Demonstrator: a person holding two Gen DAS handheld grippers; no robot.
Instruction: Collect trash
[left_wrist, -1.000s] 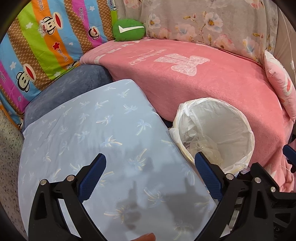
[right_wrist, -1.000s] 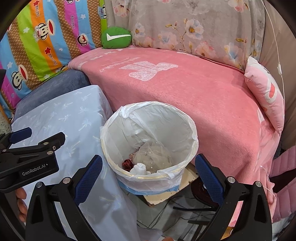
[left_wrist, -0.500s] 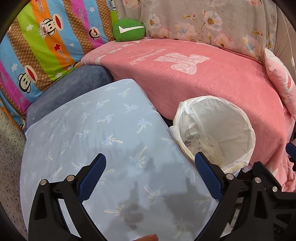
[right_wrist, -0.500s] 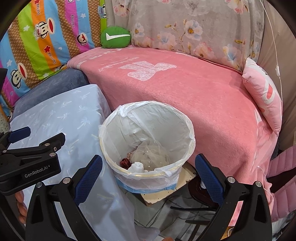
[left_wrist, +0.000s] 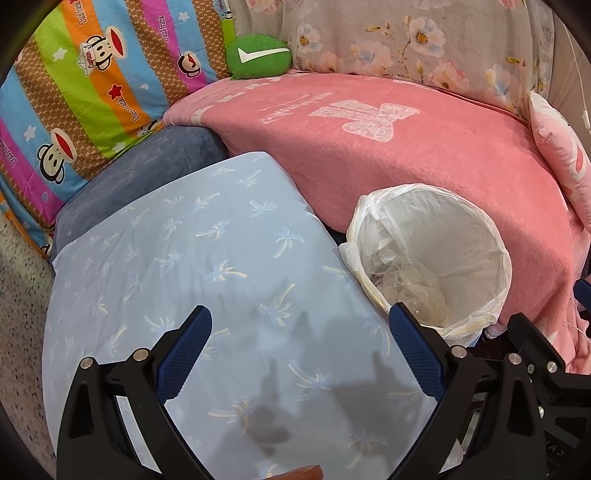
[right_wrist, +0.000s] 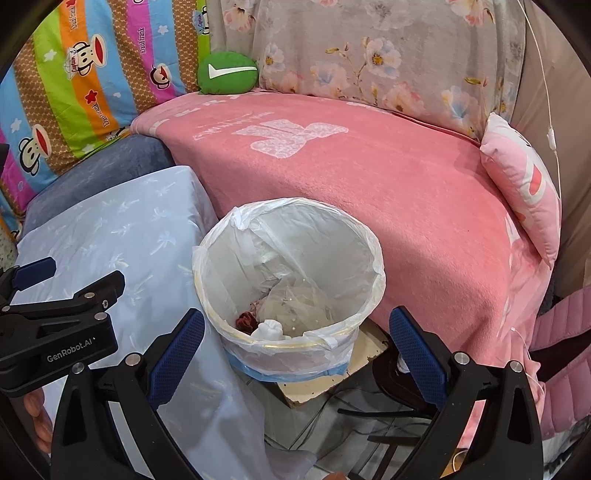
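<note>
Legible markings, as inspected:

1. Left tongs (right_wrist: 33, 266), seen in the right wrist view: white lettering "GenRobot.AI" on the side of the black body.

2. Striped monkey-print cover (left_wrist: 92, 85) at the back left: cursive brand wording repeated along the stripes reads "Paul frank"; the caps of the monkey figures carry small script that appears to read "Captain", not fully clear.

3. Green cushion (left_wrist: 258, 57) at the back edge of the pink blanket (left_wrist: 424, 177): a white check-mark sign, no lettering.

4. Pink blanket: a line of pale woven script above a light figure motif; the characters are too faint and distorted to read.
</note>
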